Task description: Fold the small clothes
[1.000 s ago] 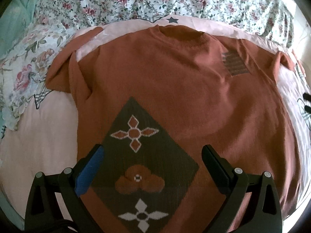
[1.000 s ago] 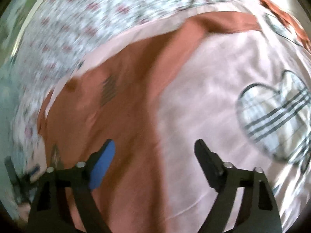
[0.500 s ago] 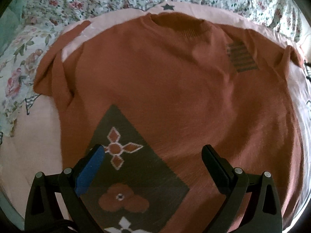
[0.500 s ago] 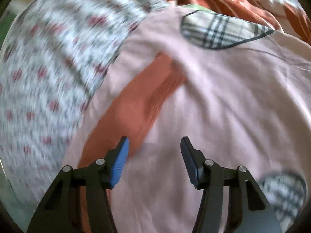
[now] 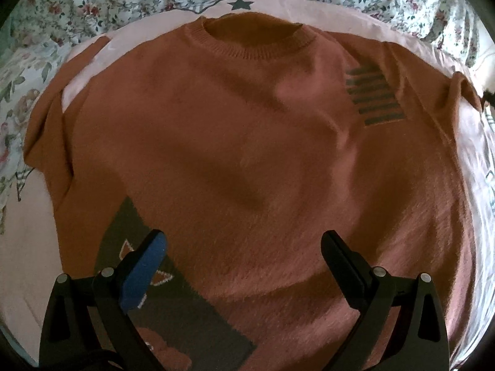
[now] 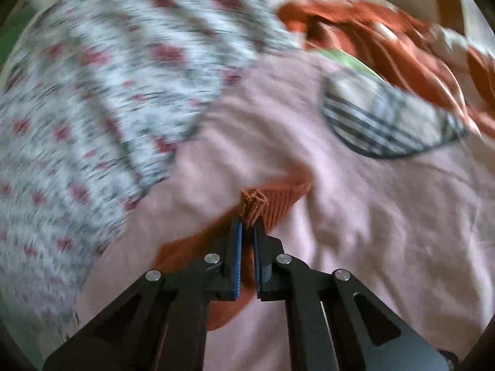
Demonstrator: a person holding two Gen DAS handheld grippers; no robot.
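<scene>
Rust-orange sweater (image 5: 247,142) spread flat, front up, on a pink bedsheet (image 6: 386,232). Left hand-held gripper (image 5: 243,247) hovers wide open above its hem area; right hand-held gripper (image 6: 247,225) pinches the sweater's ribbed sleeve cuff (image 6: 263,204).

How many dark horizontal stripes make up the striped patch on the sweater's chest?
6, stacked one above another in the striped patch on the rust-orange sweater, toward the right of the left wrist view below the shoulder. None looks hidden, though the lowest two almost merge.
</scene>
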